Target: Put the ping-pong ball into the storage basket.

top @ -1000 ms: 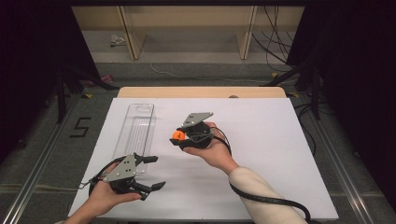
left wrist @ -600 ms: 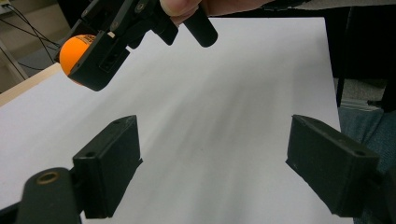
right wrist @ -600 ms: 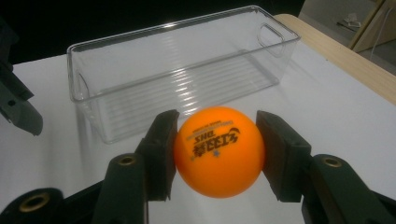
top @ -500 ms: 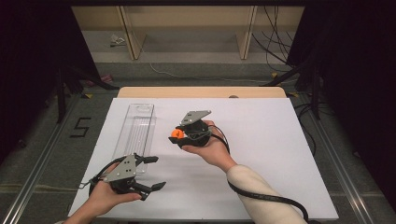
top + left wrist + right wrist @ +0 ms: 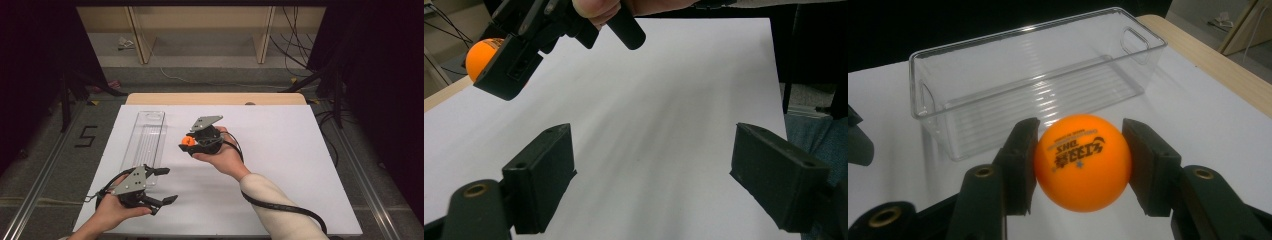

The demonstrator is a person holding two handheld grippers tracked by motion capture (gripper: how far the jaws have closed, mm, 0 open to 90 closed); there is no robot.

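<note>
An orange ping-pong ball [image 5: 1082,161] with black print sits clamped between the two black jaws of my right gripper [image 5: 1079,162]. In the high view that gripper [image 5: 189,142] hovers over the middle of the white table, the ball [image 5: 188,141] pointing left toward a clear plastic bin [image 5: 146,137]. The bin [image 5: 1033,75] is empty and lies just beyond the ball. My left gripper [image 5: 165,185] rests near the front left, jaws wide apart and holding nothing. Its own view [image 5: 651,185] looks across bare table toward the right gripper [image 5: 506,67] and ball [image 5: 480,56].
A white sheet [image 5: 280,150] covers the table, with a wooden edge [image 5: 215,98] at the far side. A black cable [image 5: 280,207] trails from the right gripper along the sleeve. Dark floor and stands surround the table.
The right gripper with the ball has drifted slightly left, toward the bin. The left gripper has stayed in place.
</note>
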